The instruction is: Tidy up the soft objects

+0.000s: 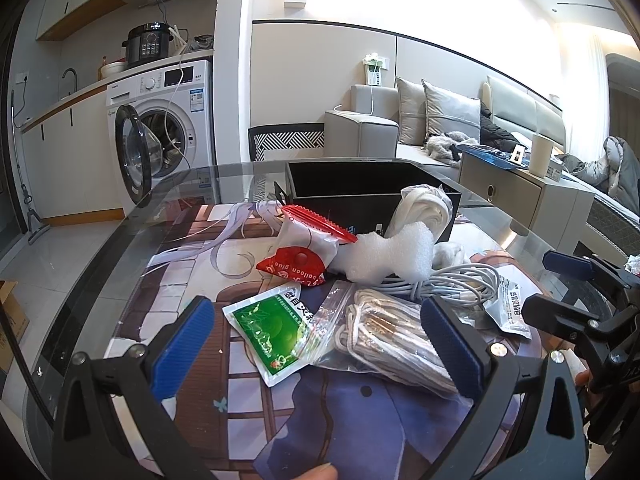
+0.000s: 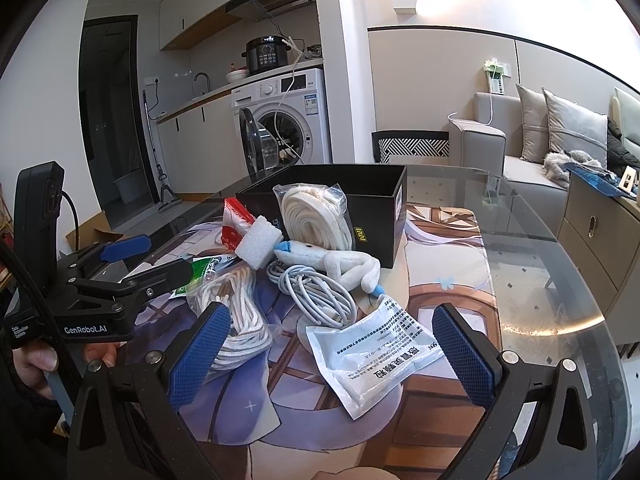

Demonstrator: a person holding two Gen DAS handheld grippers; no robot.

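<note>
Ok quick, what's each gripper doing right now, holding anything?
Left gripper: open, holding nothing, over the green packet.
Right gripper: open, holding nothing, over the white packet.

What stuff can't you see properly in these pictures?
- Inside of the black box: both views show only its walls and rim, so its contents stay hidden.
- Plush toy: in the left wrist view the foam block covers most of it.
- Green packet: in the right wrist view the left gripper hides most of it.
- Small print on the white packet: too small to read.

Both wrist views look forward, low over the shared black box (image 1: 360,184) pile
</note>
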